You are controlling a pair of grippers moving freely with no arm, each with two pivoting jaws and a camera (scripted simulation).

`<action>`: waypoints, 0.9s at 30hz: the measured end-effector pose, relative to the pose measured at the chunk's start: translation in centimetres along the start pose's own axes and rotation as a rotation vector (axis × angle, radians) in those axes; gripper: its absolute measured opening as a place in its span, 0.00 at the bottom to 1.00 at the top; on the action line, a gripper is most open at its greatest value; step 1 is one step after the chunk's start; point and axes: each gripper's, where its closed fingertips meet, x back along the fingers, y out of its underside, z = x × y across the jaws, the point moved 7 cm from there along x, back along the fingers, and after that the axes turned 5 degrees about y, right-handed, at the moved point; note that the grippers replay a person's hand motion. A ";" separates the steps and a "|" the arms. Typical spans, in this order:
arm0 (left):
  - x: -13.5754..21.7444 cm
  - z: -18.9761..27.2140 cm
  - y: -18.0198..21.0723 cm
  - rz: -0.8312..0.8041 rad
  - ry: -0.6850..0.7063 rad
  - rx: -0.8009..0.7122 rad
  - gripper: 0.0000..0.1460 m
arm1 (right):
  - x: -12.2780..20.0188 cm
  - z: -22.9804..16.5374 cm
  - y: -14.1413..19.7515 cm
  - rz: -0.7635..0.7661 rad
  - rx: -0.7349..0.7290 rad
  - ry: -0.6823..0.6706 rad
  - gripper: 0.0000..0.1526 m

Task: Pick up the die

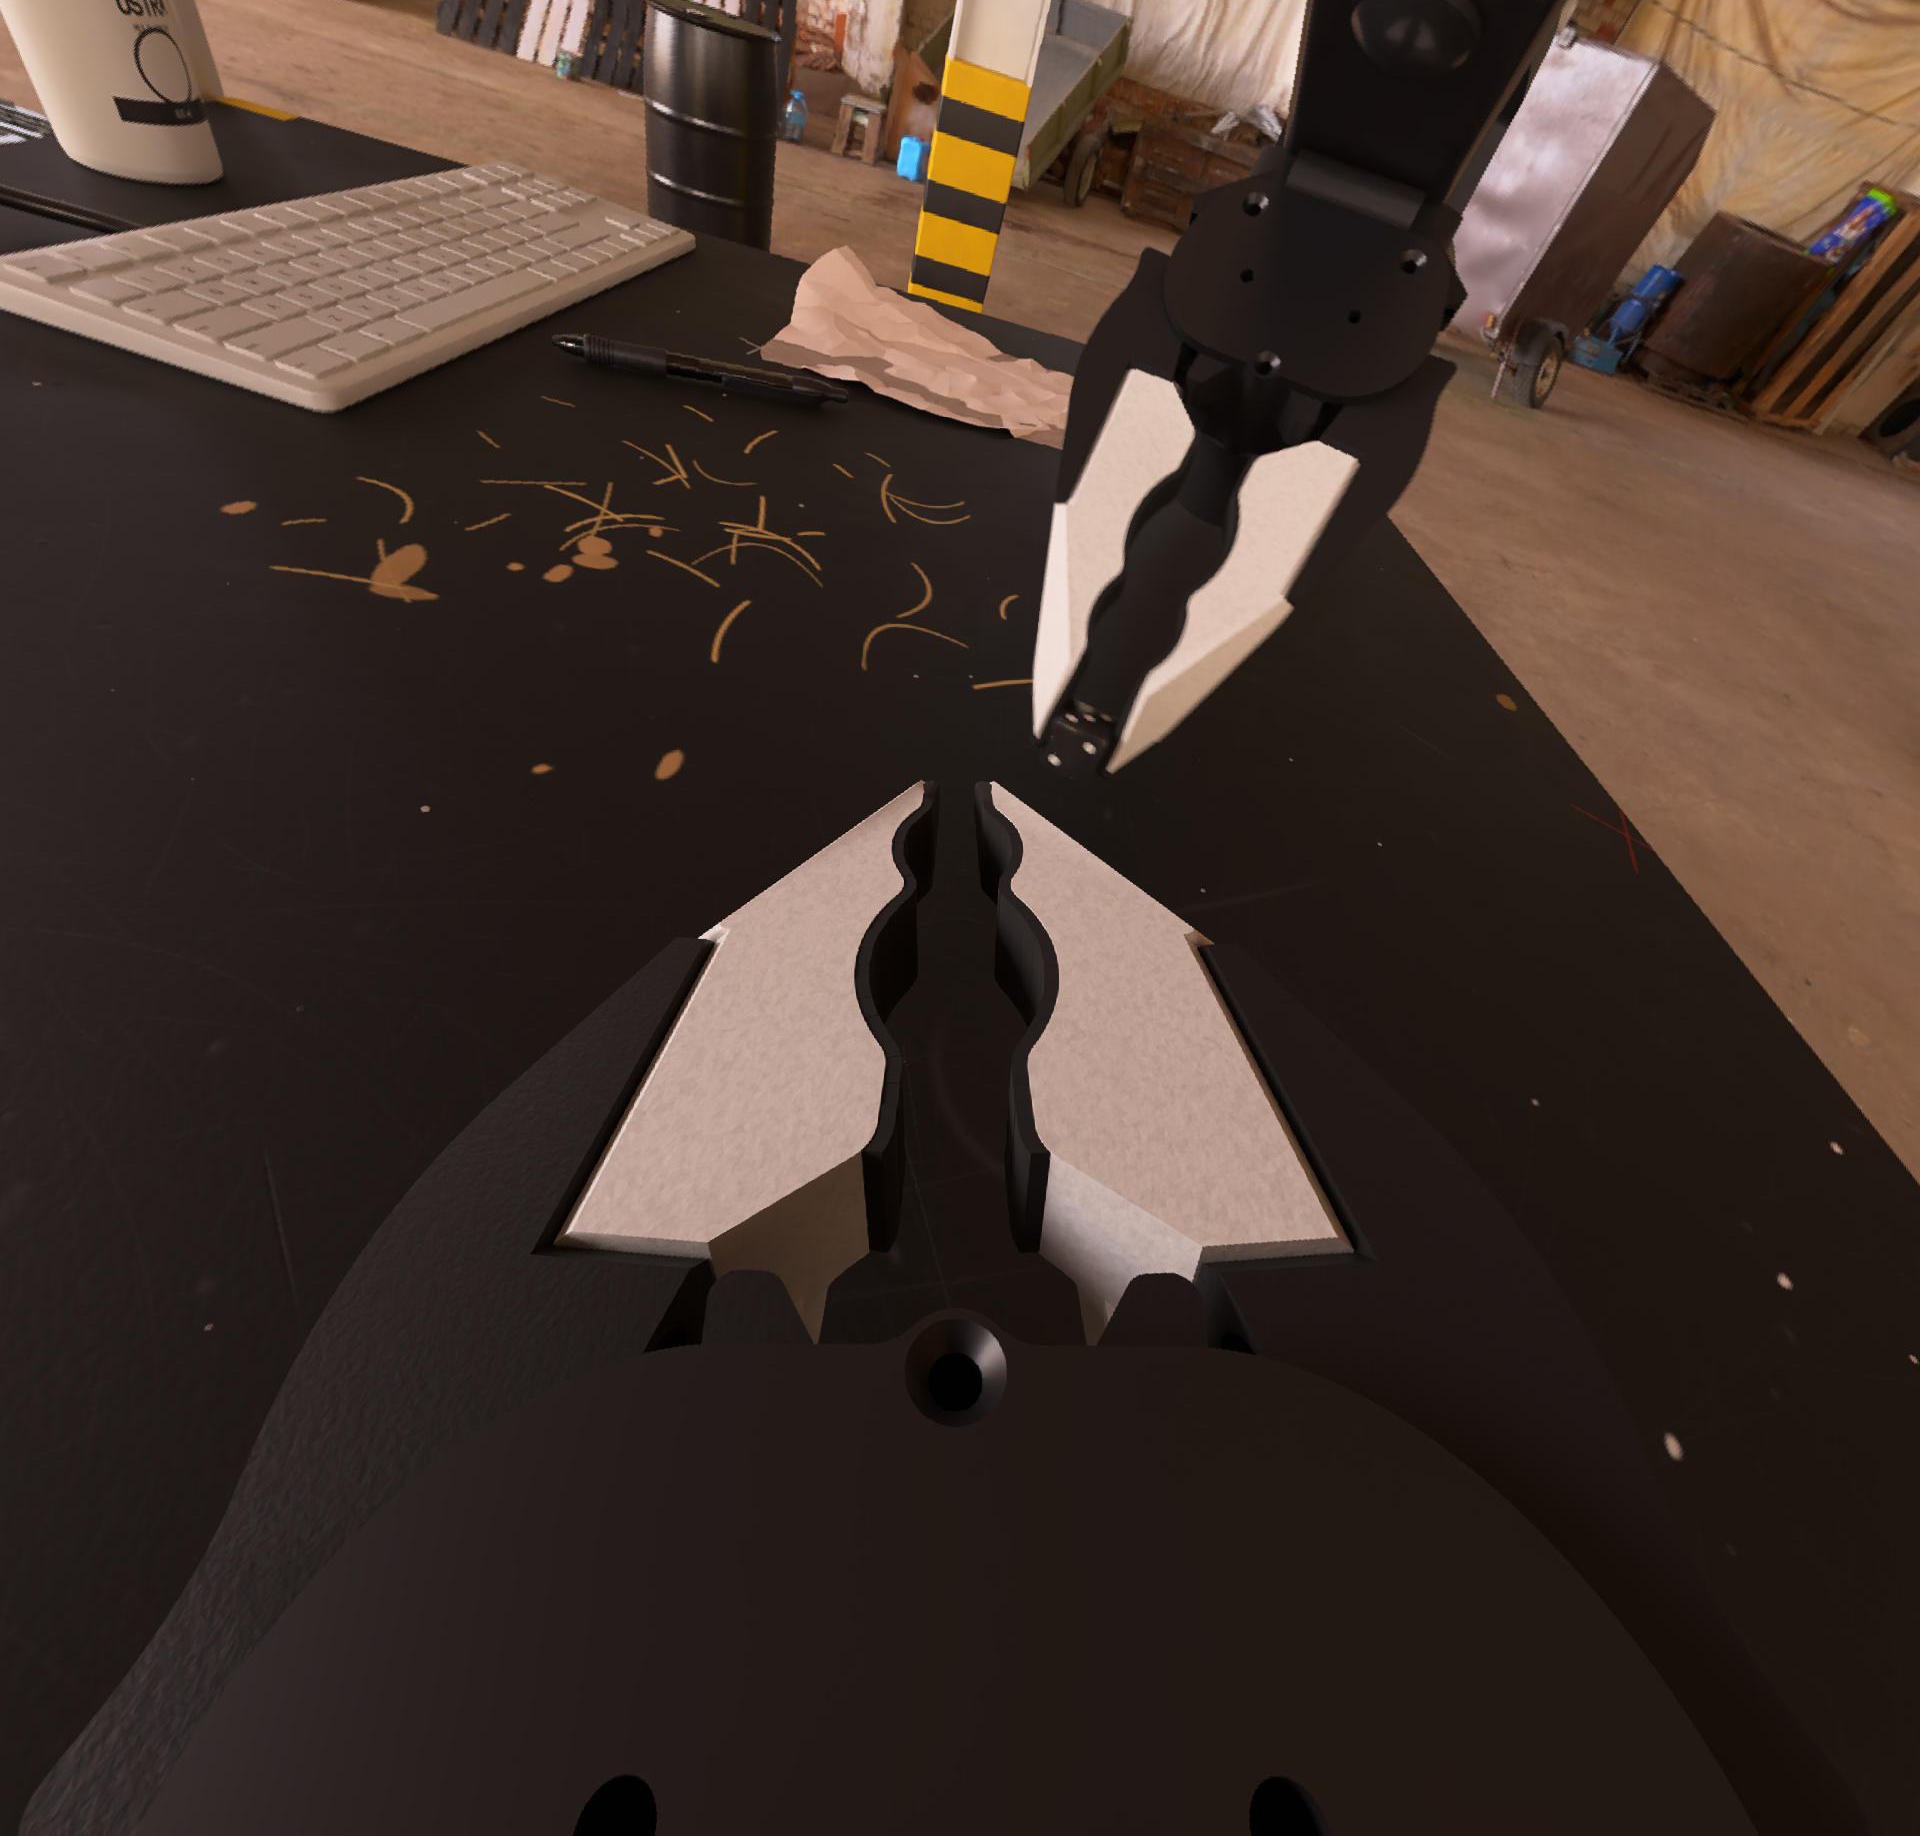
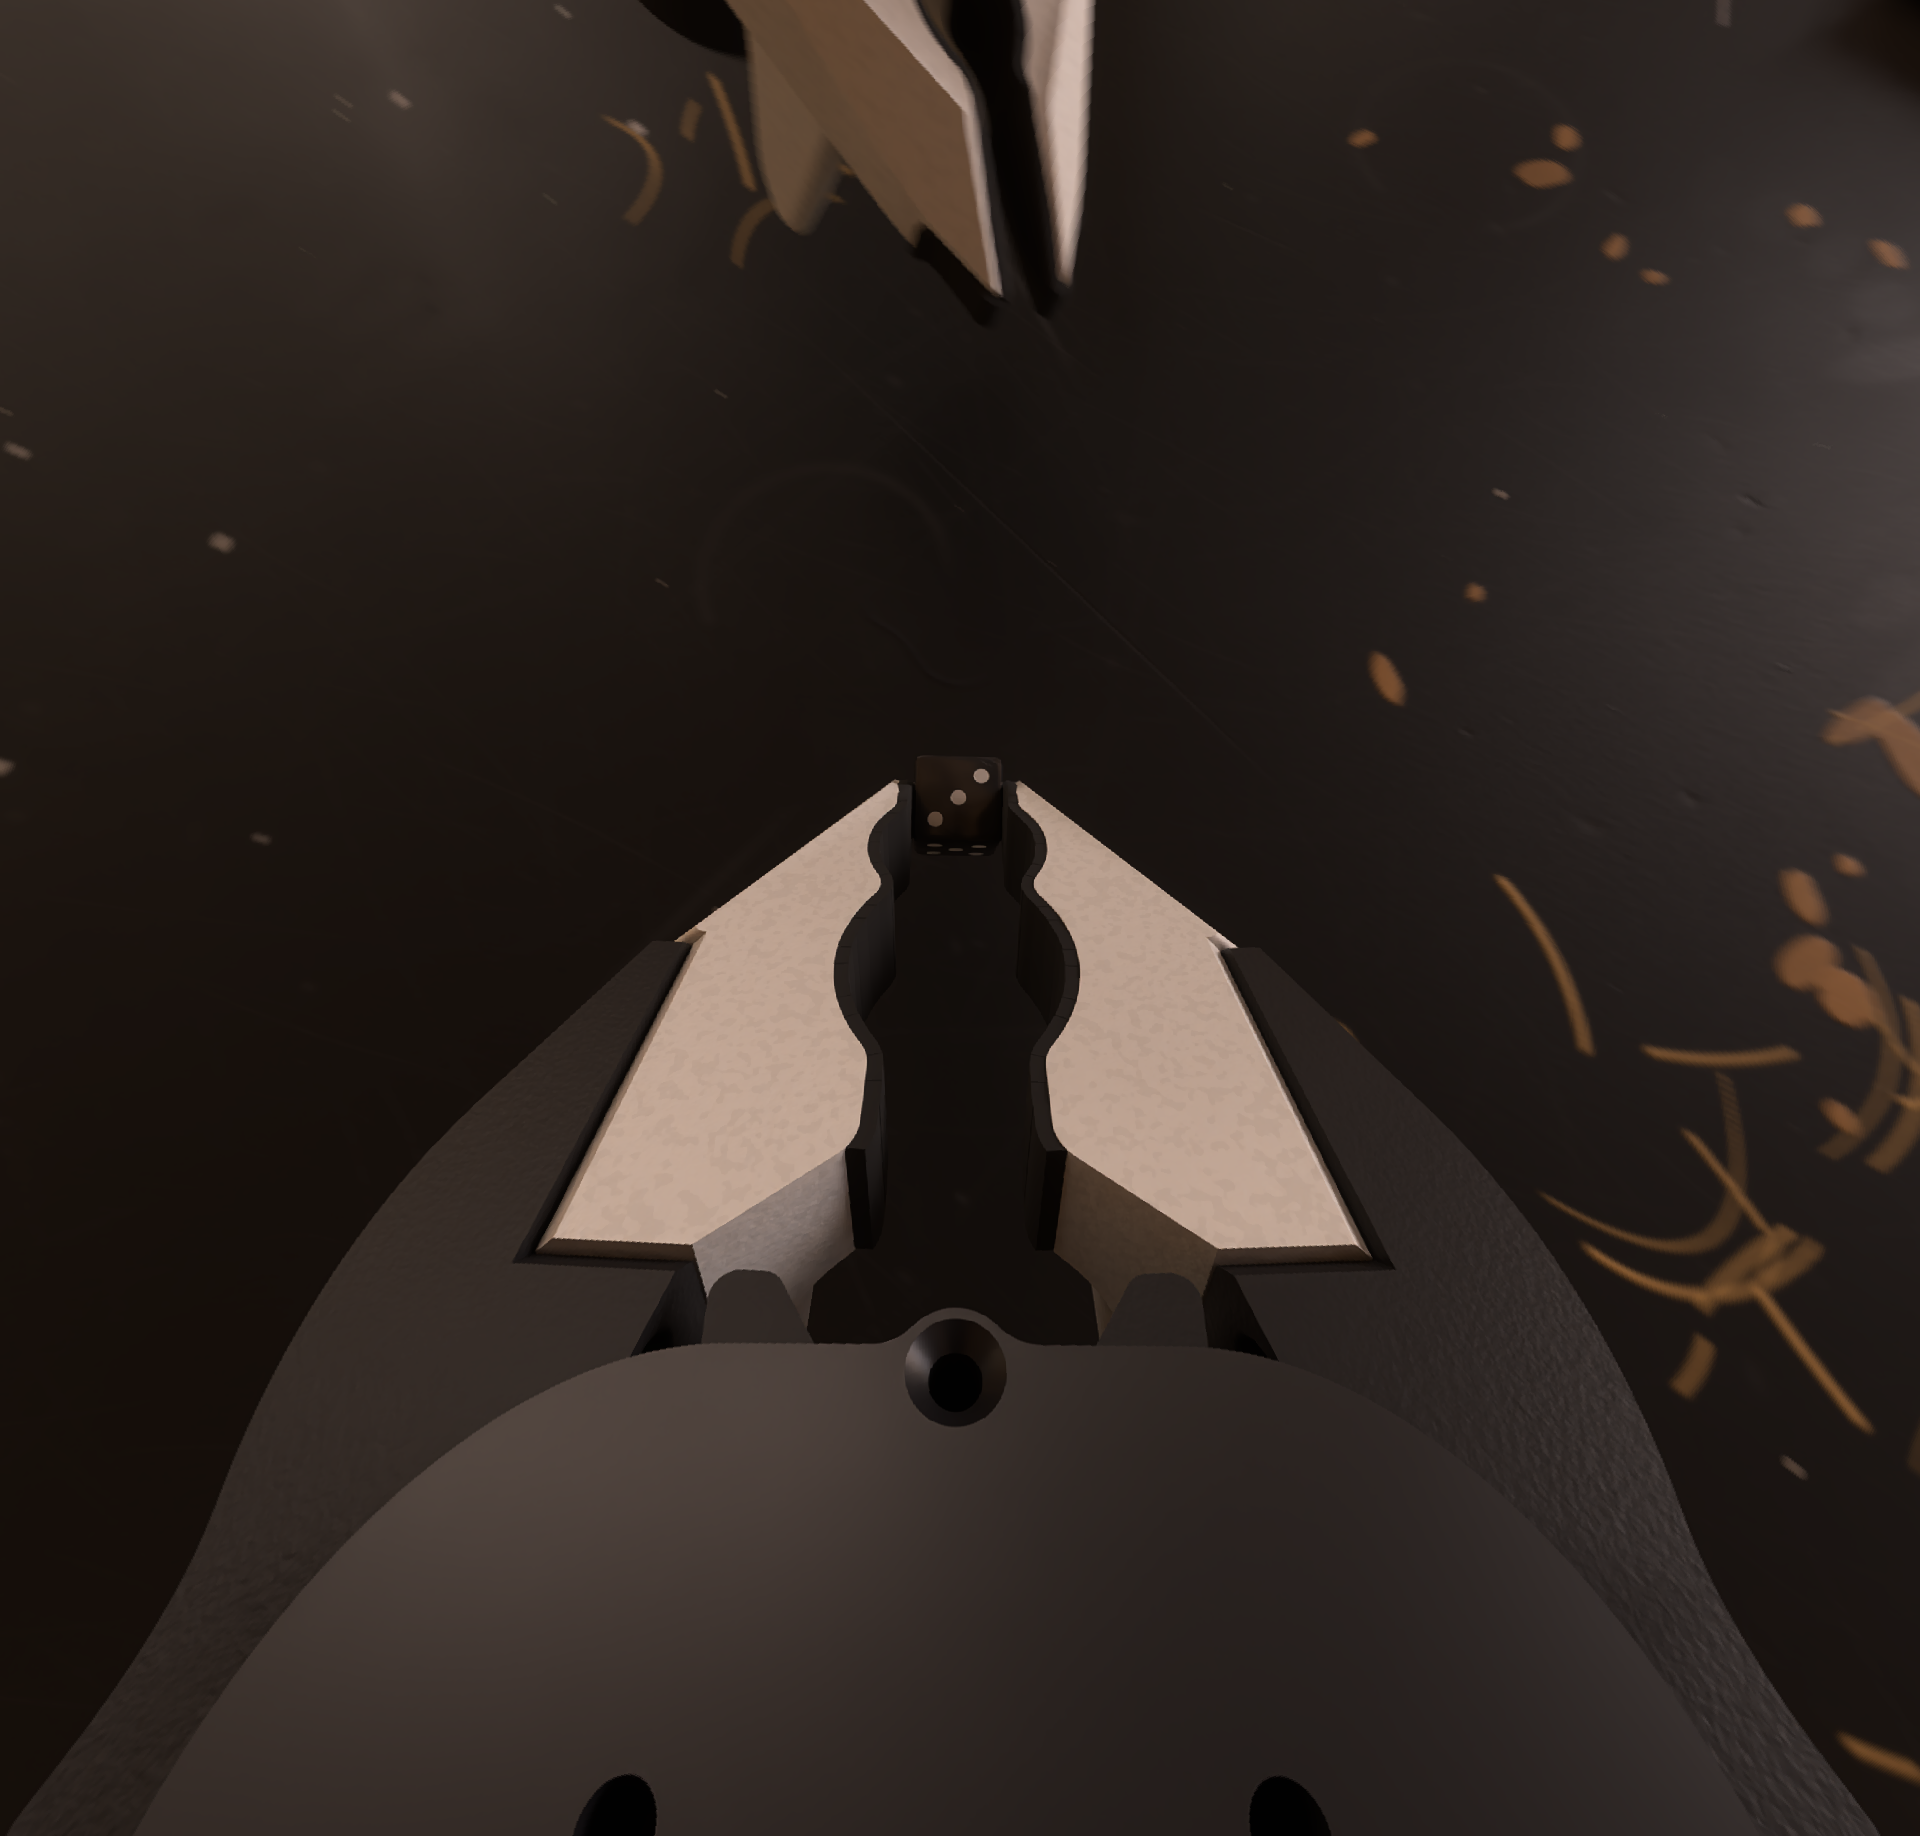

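The die [image 2: 958, 805] is small and black with white pips. It sits clamped between the tips of my right gripper [image 2: 958, 799], which points down at the black table [image 2: 416, 436]. In the left wrist view the right gripper [image 1: 1081, 742] comes down from the upper right with the die [image 1: 1077, 739] between its tips, at or just above the table. My left gripper [image 1: 958, 789] is shut and empty, its tips close to the die on the near left. It shows at the top of the right wrist view [image 2: 1029, 295].
On the black table [image 1: 312, 955] lie a white keyboard [image 1: 343, 280], a black pen [image 1: 707, 370], crumpled paper [image 1: 914, 347] and a white cup [image 1: 114, 41] at the far left. Tan scratches [image 1: 623, 529] mark the middle. The table's right edge runs near the right gripper.
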 end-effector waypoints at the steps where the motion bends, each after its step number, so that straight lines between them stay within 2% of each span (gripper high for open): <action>1: 0.0 0.1 0.0 0.000 0.000 -0.004 0.05 | -0.2 -0.6 -0.3 0.013 -0.012 -0.026 0.11; 6: -0.4 1.0 -0.1 -0.034 -0.028 -0.145 0.07 | -0.7 -1.6 -1.5 0.129 -0.142 -0.136 0.11; 13: -1.2 3.2 -0.6 -0.113 -0.111 -0.428 0.15 | -0.2 0.3 -3.2 0.242 -0.309 -0.252 0.11; 23: -1.2 3.1 -0.7 -0.117 -0.214 -0.506 0.16 | -0.7 1.5 -4.8 0.353 -0.392 -0.346 0.11; 27: -1.4 2.9 -0.2 -0.161 -0.222 -0.508 0.15 | -0.4 1.4 -4.4 0.370 -0.349 -0.323 0.11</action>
